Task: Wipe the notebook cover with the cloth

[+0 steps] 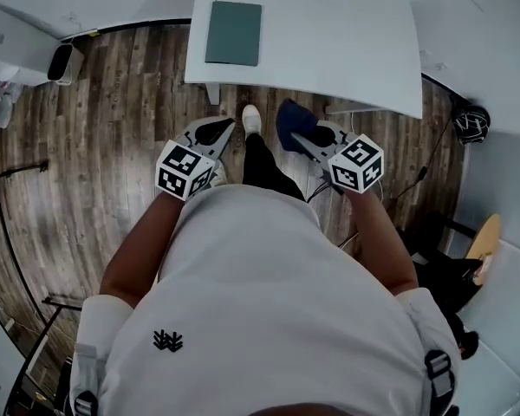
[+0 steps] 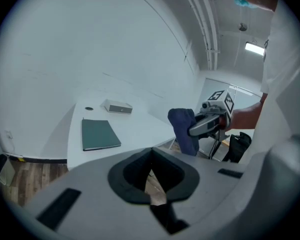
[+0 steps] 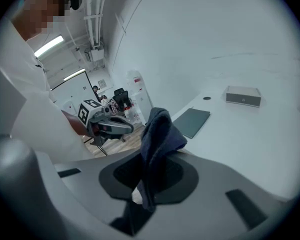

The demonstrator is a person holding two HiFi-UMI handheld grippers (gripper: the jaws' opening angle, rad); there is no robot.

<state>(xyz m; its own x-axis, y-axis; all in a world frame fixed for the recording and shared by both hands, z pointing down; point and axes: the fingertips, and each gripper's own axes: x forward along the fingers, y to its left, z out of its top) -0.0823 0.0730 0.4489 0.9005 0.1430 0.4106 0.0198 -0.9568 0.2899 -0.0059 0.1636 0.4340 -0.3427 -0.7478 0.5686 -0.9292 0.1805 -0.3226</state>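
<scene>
The green notebook [image 1: 233,32] lay closed on the white tabletop [image 1: 338,50]. Short of the notebook, the right gripper [image 3: 151,156] clamped the blue cloth [image 3: 160,129]. The left gripper [image 2: 151,159] was closed, empty.

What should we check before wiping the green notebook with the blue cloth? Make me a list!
1. Cloth gripped: ok. The right gripper has its jaws shut on it.
2. Left gripper free: ok. Its jaws are together with nothing between them.
3. Notebook lying flat and closed on the table: ok.
4. Nothing on top of the cover: ok. The small box sits apart from it.
5. Cloth touching the cover: not ok. It hangs over the floor, short of the table.
6. Where the cover is dirty: cannot tell.
</scene>
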